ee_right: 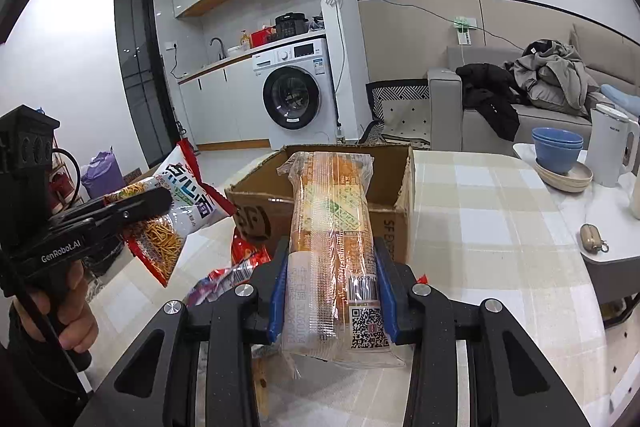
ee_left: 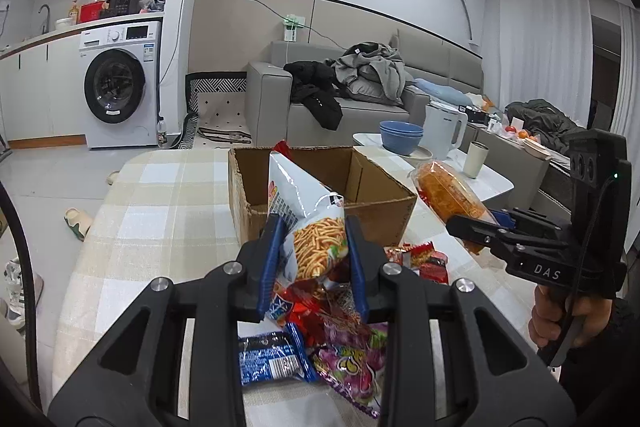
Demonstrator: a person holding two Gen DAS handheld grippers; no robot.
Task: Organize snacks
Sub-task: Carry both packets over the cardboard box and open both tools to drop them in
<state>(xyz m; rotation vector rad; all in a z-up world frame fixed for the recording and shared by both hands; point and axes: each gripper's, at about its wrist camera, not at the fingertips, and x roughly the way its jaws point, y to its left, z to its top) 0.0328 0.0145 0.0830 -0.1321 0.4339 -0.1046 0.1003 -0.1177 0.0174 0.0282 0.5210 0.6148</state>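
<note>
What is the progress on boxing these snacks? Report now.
Done: nothing; what shows of the box looks empty. In hand: the left tongs grip a noodle-snack bag and the right tongs a clear-wrapped pack, both raised near the box. Left: a pile of packets on the table.

Left tongs [ee_left: 316, 247]: blue-padded jaws closed on a snack bag [ee_left: 312, 223], pointing forward and slightly downward. Right tongs [ee_right: 332, 283]: jaws clamped on a long clear-wrapped packet [ee_right: 332, 227], similarly inclined. A bare hand [ee_left: 568, 315] grips the right tongs' handle; another hand [ee_right: 68, 311] grips the left's.
</note>
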